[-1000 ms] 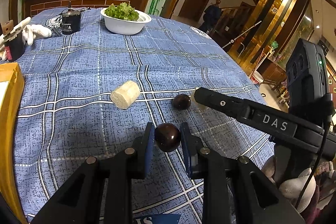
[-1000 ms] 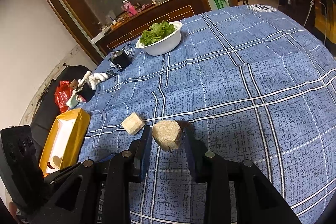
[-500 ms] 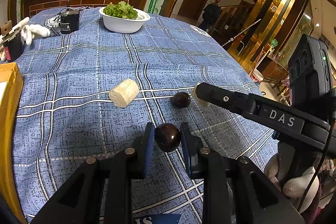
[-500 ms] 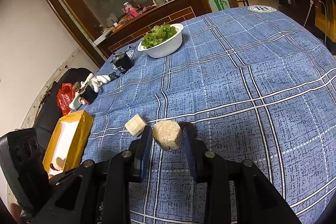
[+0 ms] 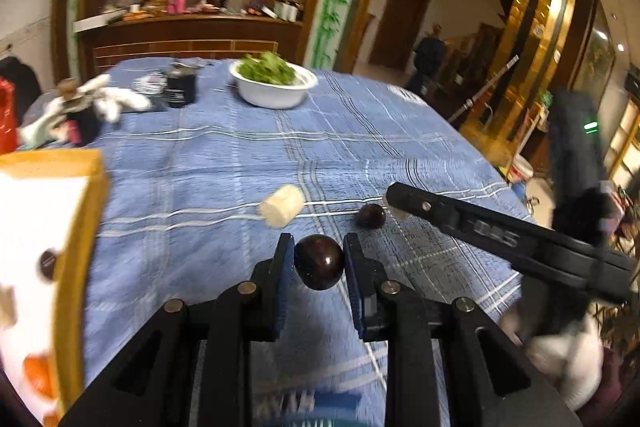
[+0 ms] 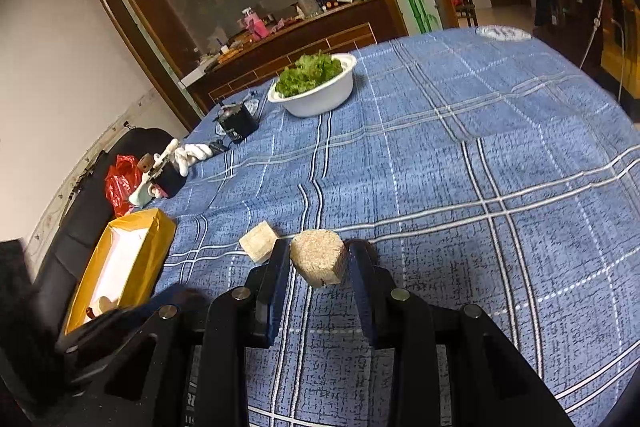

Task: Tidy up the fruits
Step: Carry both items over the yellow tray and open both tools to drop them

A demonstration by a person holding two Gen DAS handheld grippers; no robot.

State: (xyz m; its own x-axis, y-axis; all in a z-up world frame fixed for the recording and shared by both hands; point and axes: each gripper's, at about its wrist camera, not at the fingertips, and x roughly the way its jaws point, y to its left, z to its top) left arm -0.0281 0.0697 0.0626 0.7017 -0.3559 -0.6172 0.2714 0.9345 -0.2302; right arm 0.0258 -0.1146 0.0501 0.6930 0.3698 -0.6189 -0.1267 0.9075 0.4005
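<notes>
My left gripper (image 5: 319,269) is shut on a dark round fruit (image 5: 319,262) and holds it above the blue checked tablecloth (image 5: 224,163). My right gripper (image 6: 319,265) is shut on a pale cut sugarcane piece (image 6: 319,261), also off the cloth. A second pale piece (image 5: 281,211) and a second dark fruit (image 5: 371,216) lie on the cloth ahead; the pale piece also shows in the right wrist view (image 6: 259,241). The yellow box (image 5: 82,227) with white inside stands at the left and holds a dark fruit and an orange piece; it also shows in the right wrist view (image 6: 162,231).
A white bowl of green lettuce (image 5: 274,85) and a black cup (image 5: 181,89) stand at the far side. White gloves and small items (image 5: 88,103) lie at the far left. The right gripper's arm (image 5: 500,231) crosses the right of the left view. The table edge drops off right.
The left gripper has swung left with its dark fruit, so the yellow box now fills the left side of its view. The right gripper has moved slightly, still holding the pale piece.
</notes>
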